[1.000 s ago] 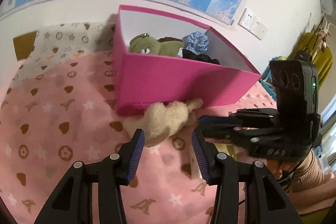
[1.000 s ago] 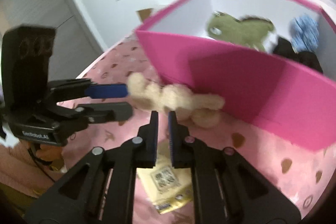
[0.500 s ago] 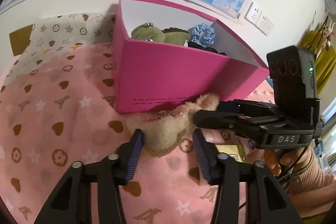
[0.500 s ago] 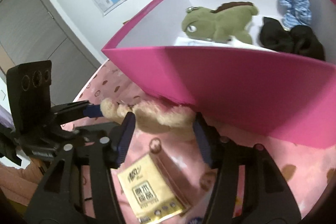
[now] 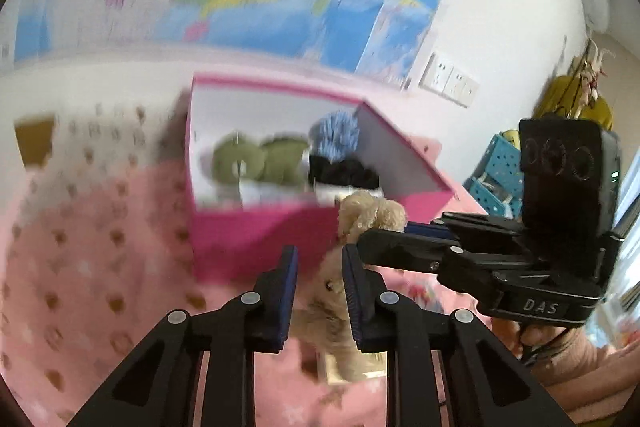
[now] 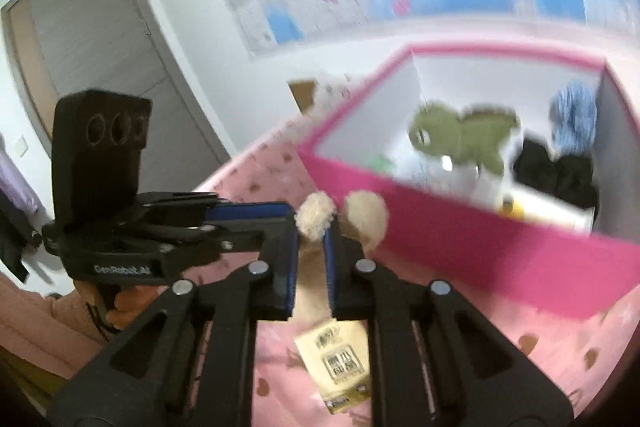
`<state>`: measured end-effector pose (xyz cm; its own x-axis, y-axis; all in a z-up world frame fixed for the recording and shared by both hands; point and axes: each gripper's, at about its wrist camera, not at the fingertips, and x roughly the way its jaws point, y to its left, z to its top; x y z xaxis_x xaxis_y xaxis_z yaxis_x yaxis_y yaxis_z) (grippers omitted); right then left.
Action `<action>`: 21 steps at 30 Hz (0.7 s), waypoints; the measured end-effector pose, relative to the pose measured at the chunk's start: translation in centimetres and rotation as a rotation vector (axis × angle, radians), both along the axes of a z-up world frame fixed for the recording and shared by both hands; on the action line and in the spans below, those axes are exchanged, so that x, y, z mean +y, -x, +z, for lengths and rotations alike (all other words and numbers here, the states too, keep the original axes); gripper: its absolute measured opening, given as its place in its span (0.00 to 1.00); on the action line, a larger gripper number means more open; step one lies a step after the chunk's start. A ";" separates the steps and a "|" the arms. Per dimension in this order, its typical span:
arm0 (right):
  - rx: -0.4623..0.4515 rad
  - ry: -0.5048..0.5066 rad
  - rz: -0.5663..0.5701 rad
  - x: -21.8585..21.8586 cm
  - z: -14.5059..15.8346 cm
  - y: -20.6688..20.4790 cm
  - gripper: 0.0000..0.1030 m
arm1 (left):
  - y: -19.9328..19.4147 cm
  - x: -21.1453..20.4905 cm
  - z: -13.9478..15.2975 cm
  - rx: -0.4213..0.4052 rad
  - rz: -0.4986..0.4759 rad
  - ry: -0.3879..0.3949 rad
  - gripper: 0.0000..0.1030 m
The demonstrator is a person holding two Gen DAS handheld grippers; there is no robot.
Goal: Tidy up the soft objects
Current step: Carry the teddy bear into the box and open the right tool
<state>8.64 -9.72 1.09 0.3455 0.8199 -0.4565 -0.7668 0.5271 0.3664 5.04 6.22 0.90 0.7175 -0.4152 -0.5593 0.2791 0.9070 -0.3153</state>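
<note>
A cream plush toy [image 5: 352, 263] hangs in the air in front of the pink box [image 5: 248, 239]. My right gripper [image 6: 310, 251] is shut on the plush toy [image 6: 320, 215]; its two round feet stick up past my fingertips. My left gripper [image 5: 318, 275] stands with jaws narrowly apart around the toy's lower body; blur hides whether they pinch it. The box [image 6: 480, 227] holds a green plush [image 6: 460, 137], a blue scrunchie [image 6: 572, 115] and black fabric [image 6: 556, 175].
A yellow tissue pack [image 6: 340, 363] lies on the pink patterned blanket [image 5: 80, 287] under the toy. A wall map hangs behind the box. A grey door [image 6: 92, 39] is at the left. A blue crate [image 5: 496, 171] stands at the right.
Both grippers closed in on the plush toy and lifted it off the blanket, up to the height of the box's rim. The right gripper went from open to shut on it.
</note>
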 end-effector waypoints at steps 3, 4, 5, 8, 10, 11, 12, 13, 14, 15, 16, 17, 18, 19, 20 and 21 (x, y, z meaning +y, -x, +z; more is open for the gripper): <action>-0.059 -0.034 0.000 -0.5 2.6 -0.1 0.12 | -0.2 0.6 1.9 -0.047 -0.020 0.045 0.29; -0.077 -0.045 -0.004 -0.9 3.4 -0.2 0.12 | -0.3 0.9 2.4 -0.060 -0.024 0.052 0.32; -0.094 -0.047 -0.009 -0.8 4.0 -0.4 0.12 | -0.4 1.0 2.7 -0.065 -0.016 0.049 0.43; -0.140 -0.074 -0.028 -1.0 6.1 -1.3 0.11 | -0.7 1.0 3.0 -0.077 -0.003 0.030 0.56; -0.153 -0.109 -0.033 -1.0 7.2 -2.2 0.11 | -1.3 0.8 3.0 -0.065 -0.019 0.026 0.61; -0.157 -0.128 -0.029 -0.8 7.7 -2.8 0.11 | -1.7 0.6 3.0 -0.066 -0.020 0.014 0.62; -0.154 -0.140 -0.029 -0.6 8.0 -3.3 0.12 | -2.0 0.4 2.9 -0.071 -0.009 -0.006 0.61; -0.150 -0.150 -0.028 -0.5 8.2 -3.8 0.11 | -2.8 -0.2 2.9 -0.075 0.006 -0.047 0.61; -0.141 -0.162 -0.024 -0.2 8.2 -4.4 0.11 | -3.5 -0.5 2.8 -0.077 0.032 -0.084 0.59; -0.133 -0.169 -0.020 0.1 8.3 -4.9 0.11 | -4.2 -0.7 2.7 -0.079 0.058 -0.116 0.54; -0.126 -0.174 -0.016 0.4 8.2 -5.4 0.11 | -4.8 -0.8 2.5 -0.077 0.069 -0.137 0.42; -0.120 -0.178 -0.011 0.7 8.1 -5.8 0.11 | -5.7 -1.1 2.4 -0.073 0.081 -0.165 0.34; -0.116 -0.181 -0.011 0.9 8.0 -6.0 0.12 | -6.3 -1.1 2.3 -0.072 0.107 -0.192 0.34; -0.112 -0.183 -0.013 1.1 7.8 -6.3 0.11 | -6.9 -1.1 2.2 -0.070 0.133 -0.222 0.34; -0.101 -0.182 -0.012 1.3 7.5 -6.7 0.11 | -7.6 -1.1 2.0 -0.068 0.148 -0.251 0.34; -0.088 -0.178 -0.014 1.4 7.1 -7.1 0.12 | -8.2 -1.0 1.7 -0.062 0.173 -0.283 0.34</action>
<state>15.79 -8.35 8.15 0.3898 0.8796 -0.2725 -0.7931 0.4711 0.3862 13.26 5.21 2.62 0.8002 -0.1188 -0.5879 0.1245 0.9917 -0.0310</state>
